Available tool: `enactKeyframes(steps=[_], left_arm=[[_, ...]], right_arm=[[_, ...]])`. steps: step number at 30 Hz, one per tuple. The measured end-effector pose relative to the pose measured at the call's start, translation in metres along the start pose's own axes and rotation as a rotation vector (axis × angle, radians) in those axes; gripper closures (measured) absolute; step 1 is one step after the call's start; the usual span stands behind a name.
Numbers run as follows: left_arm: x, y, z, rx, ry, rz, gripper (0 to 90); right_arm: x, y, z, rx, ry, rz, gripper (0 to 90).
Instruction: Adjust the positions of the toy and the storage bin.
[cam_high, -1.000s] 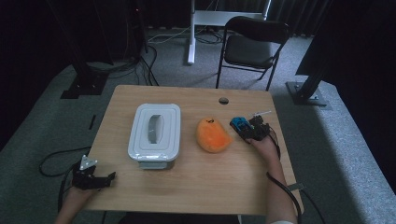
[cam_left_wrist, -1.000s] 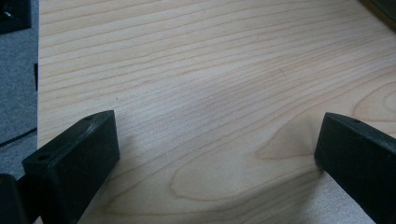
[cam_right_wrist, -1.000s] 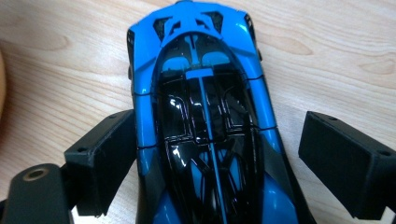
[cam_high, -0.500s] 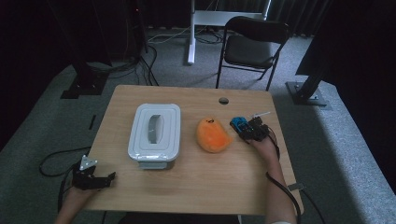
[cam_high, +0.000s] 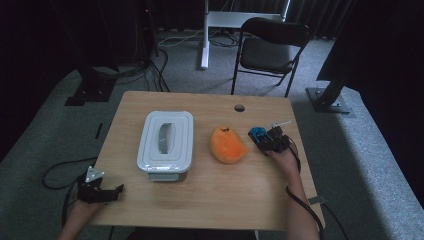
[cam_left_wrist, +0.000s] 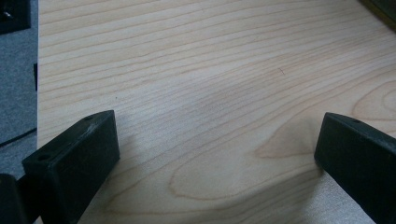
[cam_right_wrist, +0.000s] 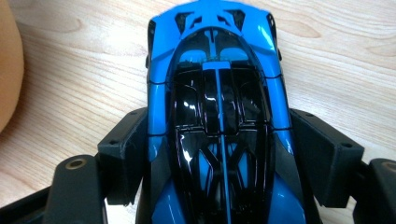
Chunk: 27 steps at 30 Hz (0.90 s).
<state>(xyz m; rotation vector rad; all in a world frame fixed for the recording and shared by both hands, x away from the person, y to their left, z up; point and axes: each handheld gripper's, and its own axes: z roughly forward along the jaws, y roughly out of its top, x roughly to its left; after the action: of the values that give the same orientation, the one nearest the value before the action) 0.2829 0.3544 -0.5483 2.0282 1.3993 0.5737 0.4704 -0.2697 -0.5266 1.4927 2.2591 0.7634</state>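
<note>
Your light wooden bench (cam_high: 210, 195) carries three items: white lidded plastic box (cam_high: 166, 144) left of centre, orange rounded plush toy (cam_high: 227, 145) near the middle, blue-and-black toy car (cam_high: 258, 135) just right of the plush, wheels on the wood.

You're working at a light wooden table (cam_high: 210, 200) with a small round hole (cam_high: 239, 107) near its far edge. Grey carpet (cam_high: 45, 135) lies around you, cables (cam_high: 150, 70) trailing across it. Beyond the table stands a black folding chair (cam_high: 267, 50), beside a white desk leg (cam_high: 205, 35). Dim room, dark curtains behind.
</note>
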Motion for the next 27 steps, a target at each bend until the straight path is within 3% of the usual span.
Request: enactKeyframes(steps=[2,11,27], left_arm=[[0.0,0.0,0.0,0.0,0.0,0.0,0.3],[0.0,0.0,0.0,0.0,0.0,0.0,0.3],[0.0,0.0,0.0,0.002,0.0,0.001,0.3]], right_arm=[[0.0,0.0,-0.003,-0.016,0.005,0.02,26.5],[0.001,-0.006,-0.012,0.001,-0.007,0.027,26.6],[-0.005,-0.033,-0.04,-0.022,-0.025,0.066,26.6]])
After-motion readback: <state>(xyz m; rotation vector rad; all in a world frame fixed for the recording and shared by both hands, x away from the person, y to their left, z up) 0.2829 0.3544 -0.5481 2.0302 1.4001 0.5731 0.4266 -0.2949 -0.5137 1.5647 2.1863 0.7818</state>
